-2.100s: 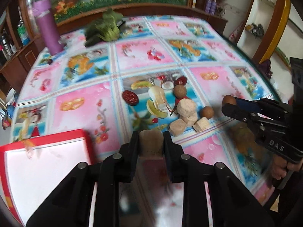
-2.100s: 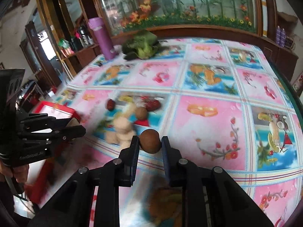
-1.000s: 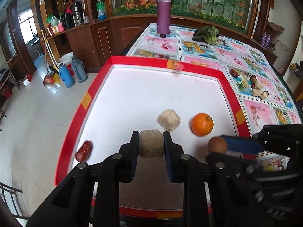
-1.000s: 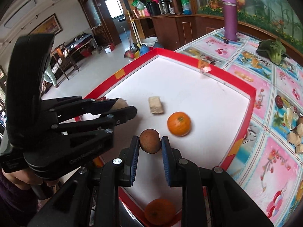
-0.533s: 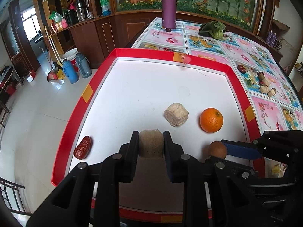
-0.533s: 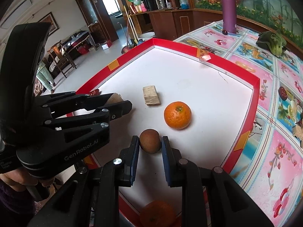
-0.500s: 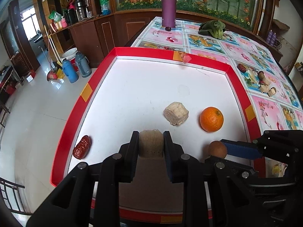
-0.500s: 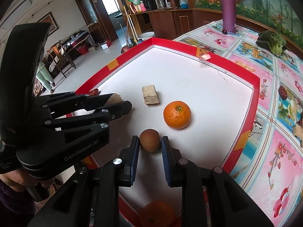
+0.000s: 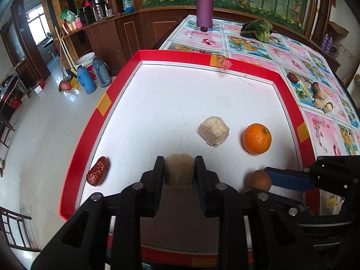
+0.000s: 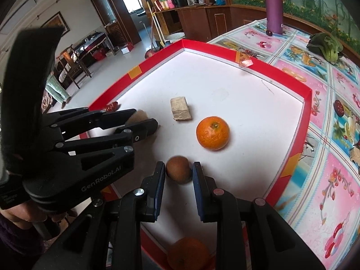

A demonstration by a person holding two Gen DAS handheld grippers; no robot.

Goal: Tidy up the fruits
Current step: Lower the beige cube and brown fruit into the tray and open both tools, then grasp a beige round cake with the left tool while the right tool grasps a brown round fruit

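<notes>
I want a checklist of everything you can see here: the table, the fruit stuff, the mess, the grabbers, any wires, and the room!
Surface: red-rimmed white tray on a picture-patterned table.
Job's things: orange, tan chunk and red date in the tray; more pieces on the table.
Clutter: purple bottle, leafy greens.
Grippers: left gripper shut on a fibrous chunk; right gripper shut on a brown fruit.
Cables: nothing seen.
Surroundings: wooden cabinets, flasks on the floor.

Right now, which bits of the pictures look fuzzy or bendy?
Left wrist view: the beige fibrous chunk between the left gripper fingers looks soft; the red tray rim bows from the fisheye. Right wrist view: the second orange at the bottom is blurred.
</notes>
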